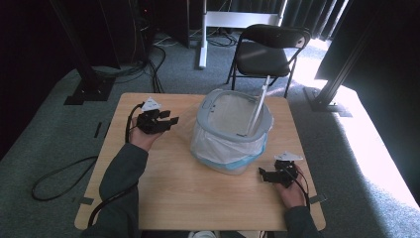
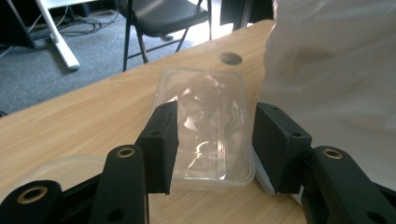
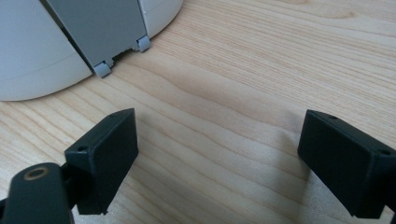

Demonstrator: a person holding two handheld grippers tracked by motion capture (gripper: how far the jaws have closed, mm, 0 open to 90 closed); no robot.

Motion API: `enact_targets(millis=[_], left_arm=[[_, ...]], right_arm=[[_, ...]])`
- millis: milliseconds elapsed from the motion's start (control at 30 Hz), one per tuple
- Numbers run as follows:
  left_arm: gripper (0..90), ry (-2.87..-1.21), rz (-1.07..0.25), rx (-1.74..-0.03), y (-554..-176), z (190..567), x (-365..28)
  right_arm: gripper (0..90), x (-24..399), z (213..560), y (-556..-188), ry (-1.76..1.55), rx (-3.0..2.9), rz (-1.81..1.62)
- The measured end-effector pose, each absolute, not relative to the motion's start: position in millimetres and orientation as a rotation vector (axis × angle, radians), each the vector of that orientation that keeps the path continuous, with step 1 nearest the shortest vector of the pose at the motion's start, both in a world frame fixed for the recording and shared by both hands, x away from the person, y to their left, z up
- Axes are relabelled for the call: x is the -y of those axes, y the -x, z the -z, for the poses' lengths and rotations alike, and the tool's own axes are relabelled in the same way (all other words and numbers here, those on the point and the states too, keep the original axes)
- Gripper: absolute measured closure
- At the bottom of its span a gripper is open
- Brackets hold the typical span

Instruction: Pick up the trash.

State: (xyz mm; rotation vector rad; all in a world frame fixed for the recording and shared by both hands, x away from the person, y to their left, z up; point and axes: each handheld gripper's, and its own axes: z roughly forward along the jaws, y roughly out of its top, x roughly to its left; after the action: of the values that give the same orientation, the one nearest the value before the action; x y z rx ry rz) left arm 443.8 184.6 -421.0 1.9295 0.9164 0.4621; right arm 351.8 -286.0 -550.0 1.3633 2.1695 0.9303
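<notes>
Clear plastic tub between left tool

- you'll find no text, label, brand, number or sign to read in any of the three views.
- the clear plastic container carries no print you can make out.
- the white bin bag and the grey bin are plain, with no lettering.
- the worktop shows wood grain alone.
</notes>
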Motion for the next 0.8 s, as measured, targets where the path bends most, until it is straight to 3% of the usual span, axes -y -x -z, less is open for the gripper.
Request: enact_targets(millis=[300, 800], left_arm=[[47.6, -2.004, -0.520, -0.887, -437, 464, -158], [48.5, -2.093, -0.559, -0.863, -436, 492, -138]], right_arm=[[11.3, 286, 550, -352, -1.364, -2.169, -0.930], [11.3, 286, 550, -352, -1.364, -2.168, -0.930]])
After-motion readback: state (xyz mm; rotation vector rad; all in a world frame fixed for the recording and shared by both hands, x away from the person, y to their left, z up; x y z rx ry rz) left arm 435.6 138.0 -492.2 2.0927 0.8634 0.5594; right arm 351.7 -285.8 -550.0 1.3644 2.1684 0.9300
